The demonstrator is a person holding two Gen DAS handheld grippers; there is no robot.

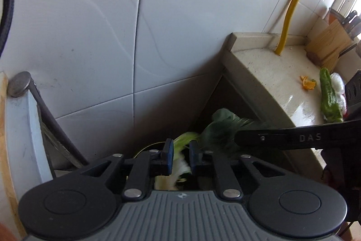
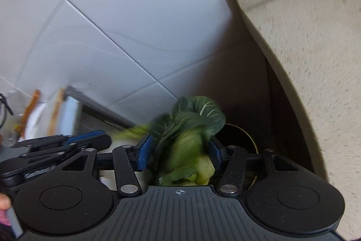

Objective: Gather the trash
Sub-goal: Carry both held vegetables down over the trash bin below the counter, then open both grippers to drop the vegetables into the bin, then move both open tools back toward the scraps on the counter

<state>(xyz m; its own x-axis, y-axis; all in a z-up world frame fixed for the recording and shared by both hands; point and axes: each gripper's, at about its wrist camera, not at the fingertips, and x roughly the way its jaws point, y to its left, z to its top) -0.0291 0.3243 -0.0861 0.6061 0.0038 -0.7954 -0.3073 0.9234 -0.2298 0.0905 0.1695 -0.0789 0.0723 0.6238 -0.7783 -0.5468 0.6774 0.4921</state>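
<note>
Right gripper (image 2: 178, 154) has jaws set fairly wide around a bok choy (image 2: 191, 139); pads flank it, though blur hides whether both actually press, so a firm grip can't be confirmed. It sits over the dark round bin opening (image 2: 239, 134) beside the counter (image 2: 315, 60).

Left gripper (image 1: 180, 156) is narrowed on a pale leafy scrap (image 1: 180, 165), possibly pinched.

Judgement: the greens are light, soft and limp at the leaves, firmer at the pale stem base, so take hold there; leaves would tear or slip.

The bin's inside is hidden behind the grippers. More items lie well apart on the counter: orange peel (image 1: 307, 83) and a green pepper (image 1: 329, 98).
</note>
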